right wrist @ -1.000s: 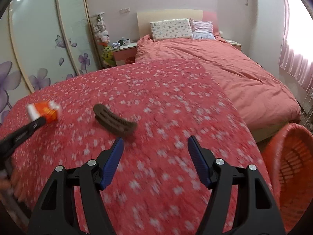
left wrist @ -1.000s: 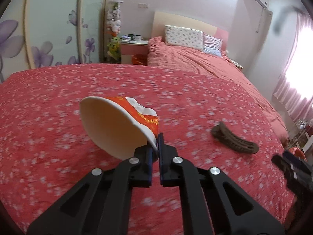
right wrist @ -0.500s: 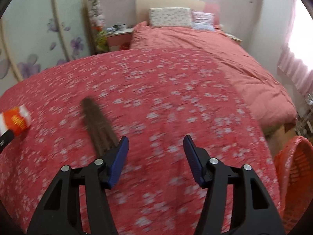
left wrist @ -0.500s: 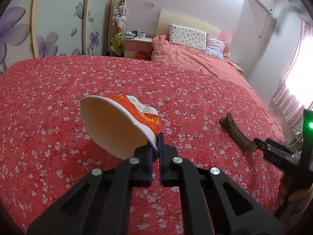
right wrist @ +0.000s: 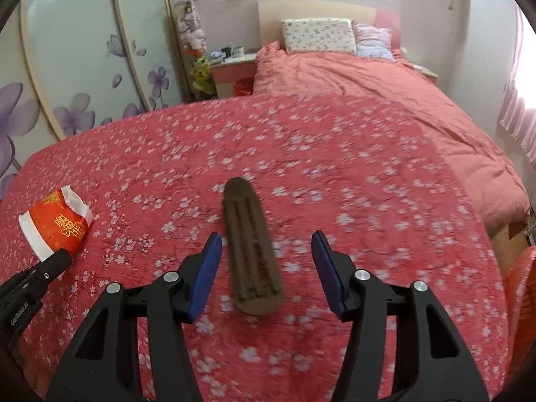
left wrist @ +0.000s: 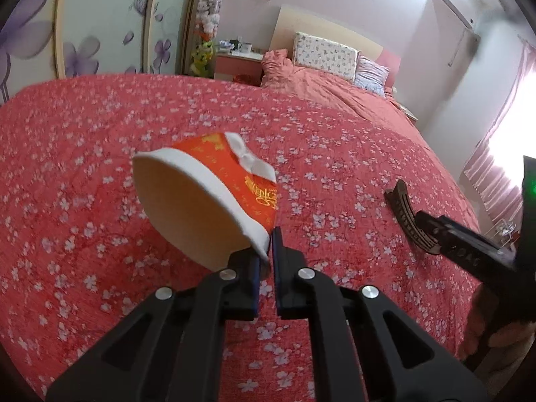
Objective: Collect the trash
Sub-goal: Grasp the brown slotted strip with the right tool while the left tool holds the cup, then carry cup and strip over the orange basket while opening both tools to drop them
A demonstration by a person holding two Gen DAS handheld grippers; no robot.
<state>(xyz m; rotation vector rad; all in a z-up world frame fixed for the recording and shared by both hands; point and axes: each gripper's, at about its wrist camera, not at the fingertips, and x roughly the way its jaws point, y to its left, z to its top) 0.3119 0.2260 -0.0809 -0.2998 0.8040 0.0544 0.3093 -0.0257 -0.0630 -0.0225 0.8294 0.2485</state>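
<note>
The left gripper [left wrist: 270,254] is holding a crumpled red-and-white paper cup with gold lettering [left wrist: 204,197]. Its jaws are pinched together on the cup's white rim, and the cup's cream inside is opening up and to the left of the jaws, above the red bedspread with small white blossoms [left wrist: 83,140]. From the right wrist view the same cup [right wrist: 57,224] is sitting at the tip of the left gripper [right wrist: 55,261], far off to the left of the right jaws.

The right gripper [right wrist: 266,268] is hanging over the bedspread [right wrist: 368,201] with its blue-padded jaws apart; they have just been closing in. Between them a long, flat, dark brown ribbed piece of trash [right wrist: 251,251] is lying on the cloth, running lengthwise away from the jaws, its near end level with the pads. Neither pad is touching it; a gap is showing on each side. In the left wrist view that brown piece [left wrist: 407,216] is lying right of the left jaws, with the right gripper [left wrist: 465,244] over its near end.

Right of the right jaws, an orange basket [right wrist: 522,298] is showing at the frame edge.
</note>
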